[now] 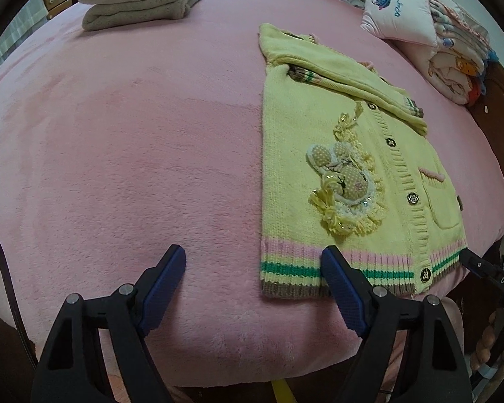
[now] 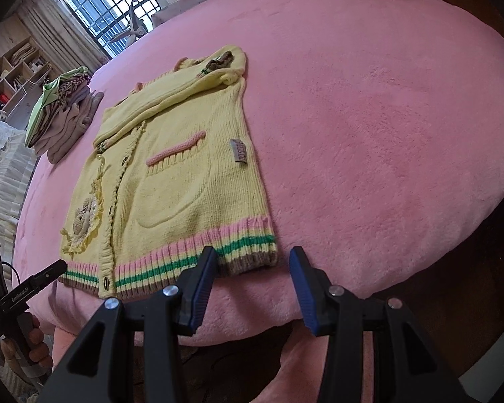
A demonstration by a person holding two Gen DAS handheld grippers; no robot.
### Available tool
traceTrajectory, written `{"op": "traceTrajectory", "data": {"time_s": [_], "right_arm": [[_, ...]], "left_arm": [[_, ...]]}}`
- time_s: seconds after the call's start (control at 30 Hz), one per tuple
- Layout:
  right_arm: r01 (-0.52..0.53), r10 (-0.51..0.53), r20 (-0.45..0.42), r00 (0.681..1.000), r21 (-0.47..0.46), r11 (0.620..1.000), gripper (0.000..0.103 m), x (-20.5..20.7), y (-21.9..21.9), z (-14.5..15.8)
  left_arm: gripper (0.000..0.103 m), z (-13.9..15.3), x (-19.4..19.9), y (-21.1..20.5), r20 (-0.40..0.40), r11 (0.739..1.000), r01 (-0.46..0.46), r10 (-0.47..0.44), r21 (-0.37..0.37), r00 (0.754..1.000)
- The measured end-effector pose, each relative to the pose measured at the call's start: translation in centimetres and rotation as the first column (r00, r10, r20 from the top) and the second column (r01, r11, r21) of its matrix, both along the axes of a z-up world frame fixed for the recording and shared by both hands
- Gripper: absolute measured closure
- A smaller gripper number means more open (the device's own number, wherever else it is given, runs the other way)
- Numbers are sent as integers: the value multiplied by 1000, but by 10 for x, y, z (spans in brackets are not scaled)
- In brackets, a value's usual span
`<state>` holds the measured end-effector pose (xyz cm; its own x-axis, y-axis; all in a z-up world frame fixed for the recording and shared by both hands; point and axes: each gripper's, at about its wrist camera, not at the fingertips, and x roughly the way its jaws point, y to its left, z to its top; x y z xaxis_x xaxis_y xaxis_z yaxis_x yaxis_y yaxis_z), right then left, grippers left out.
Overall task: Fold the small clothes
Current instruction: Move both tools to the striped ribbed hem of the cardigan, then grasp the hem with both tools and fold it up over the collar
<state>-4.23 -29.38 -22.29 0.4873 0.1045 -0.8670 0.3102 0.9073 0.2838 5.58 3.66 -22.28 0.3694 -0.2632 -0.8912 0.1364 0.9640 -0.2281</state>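
Observation:
A small yellow knit cardigan (image 1: 319, 168) lies flat on the pink blanket (image 1: 134, 151), buttoned, with a bunny patch and a striped hem toward me. Both sleeves are folded across its upper part. My left gripper (image 1: 253, 255) is open and empty, just above the hem's left corner; its right finger overlaps the hem. In the right wrist view the cardigan (image 2: 171, 181) lies left of centre. My right gripper (image 2: 253, 258) is open and empty at the hem's right corner; its left finger overlaps the hem.
A pile of folded beige clothes (image 1: 134, 3) sits at the far left of the bed, also in the right wrist view (image 2: 64, 114). Pillows and folded bedding (image 1: 430, 40) lie at the far right. The bed's wooden frame (image 1: 500, 114) runs along the right.

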Motion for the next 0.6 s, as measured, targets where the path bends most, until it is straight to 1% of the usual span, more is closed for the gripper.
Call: {"op": "traceTrajectory", "data": {"time_s": [0.03,0.07,0.1,0.17,0.2,0.3,0.37,0.43,0.5,0.6], "right_arm": [[-4,4,-3,1000,-4,1000,58,1,1,-2],[-6,6,-4,1000,-7,1000,58,1,1,-3],[-8,8,-5,1000,-10,1000,58,1,2,-4],[-9,9,-8,1000,-6,1000,58,2,2,-6],[-11,11,-9,1000,-1,1000,58,2,2,-7],[-12,12,-11,1000,2,1000,58,3,1,-7],[-12,12,-4,1000,-13,1000,58,2,1,-5],[-23,23,6,1000,-48,999,58,2,3,-1],[-41,41,-6,999,-68,997,57,4,5,-2],[-47,46,-16,999,-66,997,56,7,5,-5]], "left_arm": [[23,0,0,-2,1,1000,5,-5,1,1000],[27,-1,0,-4,-2,1000,16,-16,-2,1000],[33,-2,0,-6,-5,1000,23,-24,-6,1000],[40,-3,1,-9,-16,999,40,-40,-23,999],[45,-4,2,-11,-18,999,46,-47,-28,999],[49,-5,4,-14,-29,998,53,-54,-47,998],[50,-5,5,-14,-37,996,52,-54,-68,998],[50,-6,6,-14,-42,996,52,-55,-77,998],[42,-8,7,-12,-51,995,53,-58,-86,997],[36,-13,9,-14,-60,993,71,-77,-98,995]]}}
